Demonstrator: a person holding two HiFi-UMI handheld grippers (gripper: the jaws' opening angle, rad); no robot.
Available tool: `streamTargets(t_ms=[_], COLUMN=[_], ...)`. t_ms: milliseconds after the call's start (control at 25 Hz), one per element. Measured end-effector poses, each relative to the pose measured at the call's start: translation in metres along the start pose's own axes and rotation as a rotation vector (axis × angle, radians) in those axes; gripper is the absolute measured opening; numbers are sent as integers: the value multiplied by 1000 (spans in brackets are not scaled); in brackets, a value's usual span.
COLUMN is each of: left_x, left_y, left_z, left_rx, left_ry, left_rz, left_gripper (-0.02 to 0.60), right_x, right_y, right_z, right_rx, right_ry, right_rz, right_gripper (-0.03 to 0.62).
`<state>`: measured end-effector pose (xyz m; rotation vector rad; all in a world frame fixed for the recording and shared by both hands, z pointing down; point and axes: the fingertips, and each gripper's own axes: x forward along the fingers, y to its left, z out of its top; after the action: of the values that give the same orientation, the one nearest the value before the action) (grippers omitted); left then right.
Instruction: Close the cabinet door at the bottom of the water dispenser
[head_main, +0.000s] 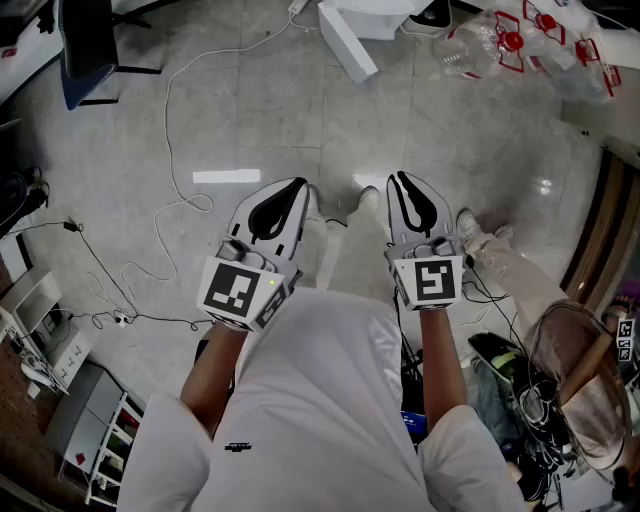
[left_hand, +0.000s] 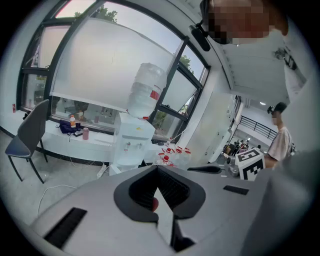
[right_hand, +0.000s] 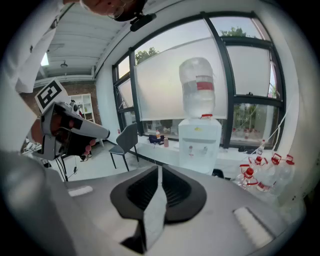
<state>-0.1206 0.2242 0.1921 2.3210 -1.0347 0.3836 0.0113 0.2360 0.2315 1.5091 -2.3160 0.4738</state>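
The white water dispenser (left_hand: 134, 142) with a large bottle (left_hand: 146, 90) on top stands by the window, well ahead of both grippers. In the right gripper view the dispenser (right_hand: 200, 142) shows a dark opening low at its right side. In the head view its base (head_main: 375, 15) is at the top edge, and a white panel (head_main: 347, 42), seemingly the open cabinet door, juts out toward me. My left gripper (head_main: 290, 190) and right gripper (head_main: 403, 183) are held side by side in front of my body, far from the door. Both are shut with nothing between the jaws, as the left gripper (left_hand: 158, 167) and right gripper (right_hand: 159, 167) show.
Several clear water bottles with red caps (head_main: 520, 40) lie right of the dispenser. A white cable (head_main: 170, 150) runs over the floor at the left. A grey chair (left_hand: 30, 135) stands by the window ledge. A pile of cables and gear (head_main: 540, 390) sits at my right.
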Motion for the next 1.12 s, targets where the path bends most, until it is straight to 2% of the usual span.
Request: streamTargets(t_ms=[80,240,360,520,720,1120], left_x=[-27,-73,-94,-110,-121,-108], left_y=[-12,-32,-51,-82,-118,-196], left_z=[-1,-2,3,9,12,13], left_rx=[-6,-27,-13,25,45,89], left_ry=[-8,-44,-76,-109,-136,-153], left_rz=[-10,-3,-8,-28,-28,-29], left_gripper=[4,3,3,4,3,3], right_x=[-31,-84,-113,-146,-182,-246], right_y=[19,50,59,59,56,20], right_z=[21,41,48,55,62,68], right_rx=[-17,-40,-22,40,21,19], right_ry=[-29,-59,-100,-165,-202,-259], right_rz=[-4,-23,-42,-56,-51,-32], right_gripper=[11,11,11,11,12,12])
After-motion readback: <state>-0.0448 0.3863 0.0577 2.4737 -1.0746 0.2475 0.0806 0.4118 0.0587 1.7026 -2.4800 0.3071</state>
